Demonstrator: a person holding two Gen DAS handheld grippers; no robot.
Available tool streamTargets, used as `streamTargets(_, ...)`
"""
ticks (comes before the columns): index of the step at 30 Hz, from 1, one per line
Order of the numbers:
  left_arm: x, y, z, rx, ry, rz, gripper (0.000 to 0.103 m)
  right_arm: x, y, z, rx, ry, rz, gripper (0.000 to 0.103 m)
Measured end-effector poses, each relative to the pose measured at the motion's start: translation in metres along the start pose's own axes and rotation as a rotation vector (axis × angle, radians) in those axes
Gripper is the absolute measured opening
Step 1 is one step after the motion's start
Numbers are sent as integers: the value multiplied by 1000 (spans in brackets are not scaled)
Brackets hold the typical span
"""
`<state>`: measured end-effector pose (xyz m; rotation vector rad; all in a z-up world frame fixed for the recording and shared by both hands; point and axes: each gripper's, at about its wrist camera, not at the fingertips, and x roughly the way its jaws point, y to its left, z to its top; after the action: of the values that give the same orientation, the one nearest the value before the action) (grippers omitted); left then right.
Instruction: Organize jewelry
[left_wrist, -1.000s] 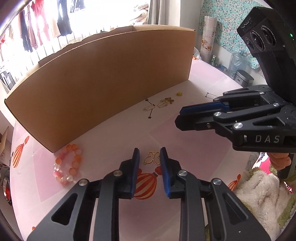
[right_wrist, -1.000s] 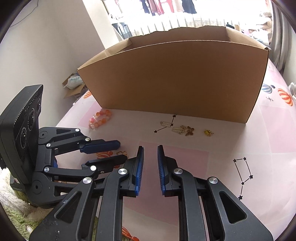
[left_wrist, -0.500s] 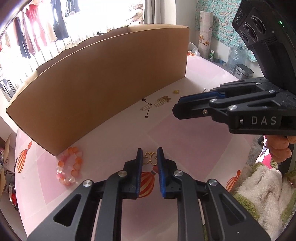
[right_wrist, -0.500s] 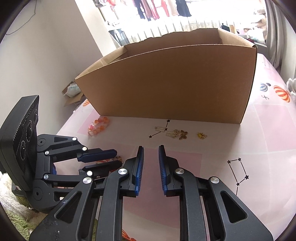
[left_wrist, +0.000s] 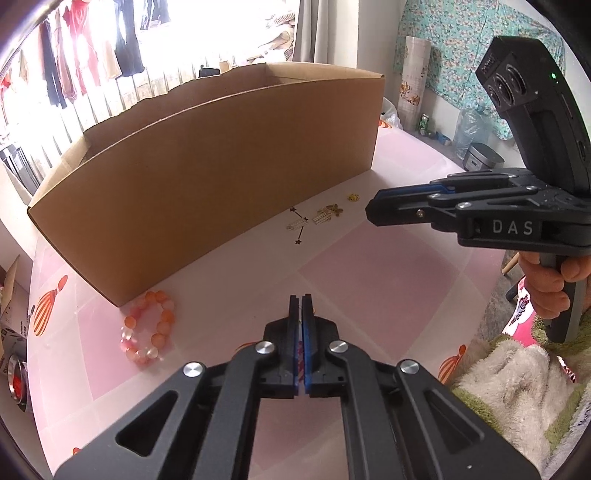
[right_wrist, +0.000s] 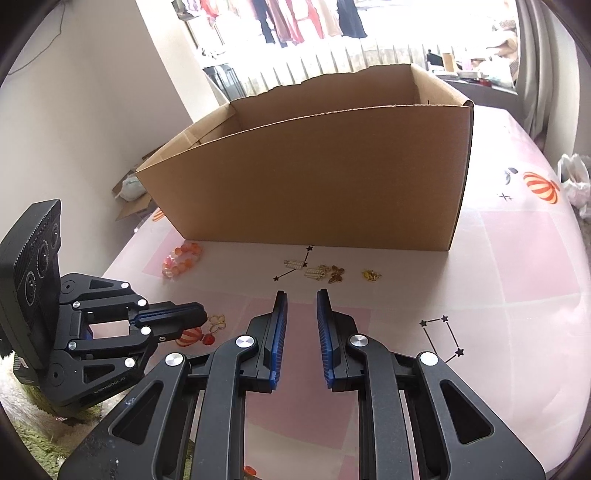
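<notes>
The left gripper (left_wrist: 300, 297), its jaws having just been closing, is pinching the gold pendant (right_wrist: 218, 322) on the pink table (right_wrist: 517, 258), at 8 o'clock in the right wrist view. The right gripper (right_wrist: 299, 295) is hovering part-open and empty. The cardboard box (left_wrist: 221, 166) is standing at 12 o'clock and the bead bracelet (left_wrist: 147, 328) is lying at 9.

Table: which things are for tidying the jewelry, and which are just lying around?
For the job: cardboard box, bead bracelet, gold pendant, two small clips, butterfly charm, tiny gold charm.

Just lying about: silver pot, green can, plastic bottle, fluffy blanket, hanging clothes.
</notes>
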<state>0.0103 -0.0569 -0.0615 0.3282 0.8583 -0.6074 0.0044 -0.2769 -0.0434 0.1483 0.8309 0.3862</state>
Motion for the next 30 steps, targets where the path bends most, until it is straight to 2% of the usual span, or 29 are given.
streamTargets(1, 0, 1, 0, -4, 1, -6, 13, 0, 0, 0, 0, 2, -2, 18)
streamTargets(2, -1, 2, -1, -8, 3, -6, 27, 1, 1, -1, 0, 5, -2, 19)
streamTargets(3, 0, 3, -1, -10, 2, -1, 38, 2, 1, -1, 1, 10, 0, 19)
streamTargets(7, 2, 0, -3, 20, 14, 8, 39, 7, 6, 0, 0, 16, 11, 20)
streamTargets(10, 11, 0, -2, 38, 57, 26, 39, 9, 8, 0, 0, 15, 20, 20)
streamTargets(15, 14, 3, 4, 23, 104, -18, 28, 10, 8, 1, 1, 12, 34, 20)
streamTargets(17, 15, 4, 7, 38, 127, -25, 26, 11, 8, 1, 3, 16, 47, 20)
streamTargets(20, 17, 8, 14, 51, 174, -38, 17, 12, 10, 2, -6, 18, 59, 20)
streamTargets(27, 20, -3, 23, 218, 264, -45, 5, 13, 7, 3, 6, 7, 85, 20)
streamTargets(30, 22, -11, 26, 303, 285, -32, 6, 15, 6, 2, 15, 12, 95, 20)
